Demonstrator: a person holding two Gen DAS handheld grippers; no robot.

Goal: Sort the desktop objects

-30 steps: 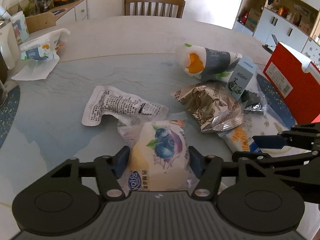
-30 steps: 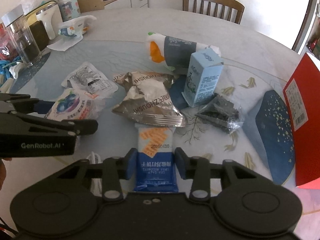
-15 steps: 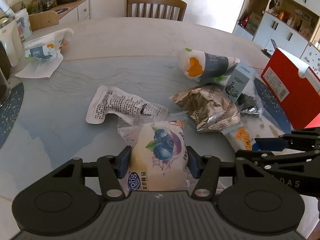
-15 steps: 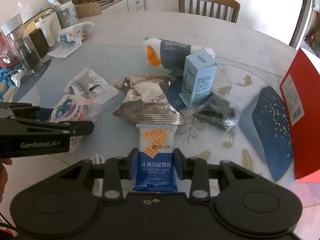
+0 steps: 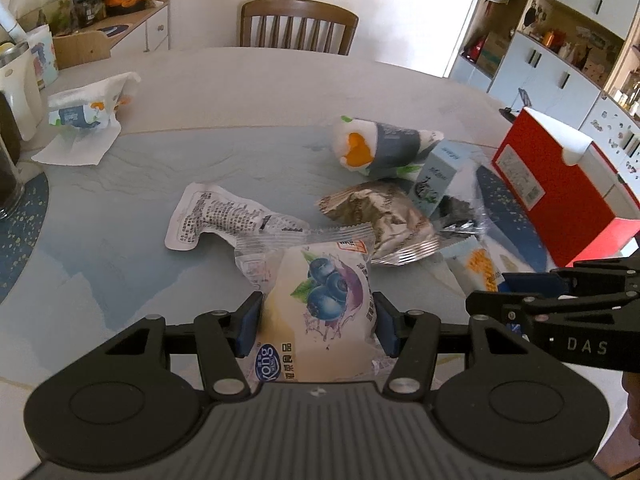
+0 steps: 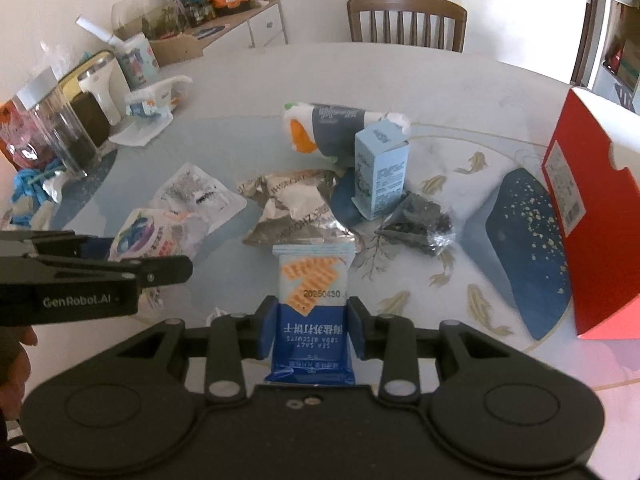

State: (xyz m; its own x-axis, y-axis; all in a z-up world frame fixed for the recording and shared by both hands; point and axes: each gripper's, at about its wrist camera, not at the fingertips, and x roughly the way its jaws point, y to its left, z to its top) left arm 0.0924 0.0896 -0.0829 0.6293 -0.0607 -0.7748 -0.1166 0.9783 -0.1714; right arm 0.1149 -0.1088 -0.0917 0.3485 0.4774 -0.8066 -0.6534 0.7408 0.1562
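Observation:
My left gripper is shut on a blueberry bread packet and holds it just above the table near the front; the packet also shows in the right wrist view. My right gripper is shut on a blue soda biscuit packet, lifted a little off the table; the packet also shows in the left wrist view. Behind them lie a silver foil bag, a white printed wrapper, a light blue carton, a dark crinkly packet and an orange-and-grey wrapped roll.
A red box stands open at the right edge of the round table. A tissue pack on paper, jars and a kettle crowd the far left. A wooden chair stands behind the table.
Both grippers have risen and pulled back a little with their packets; the blueberry packet and the biscuit packet have lifted off the table. The other items have not moved.

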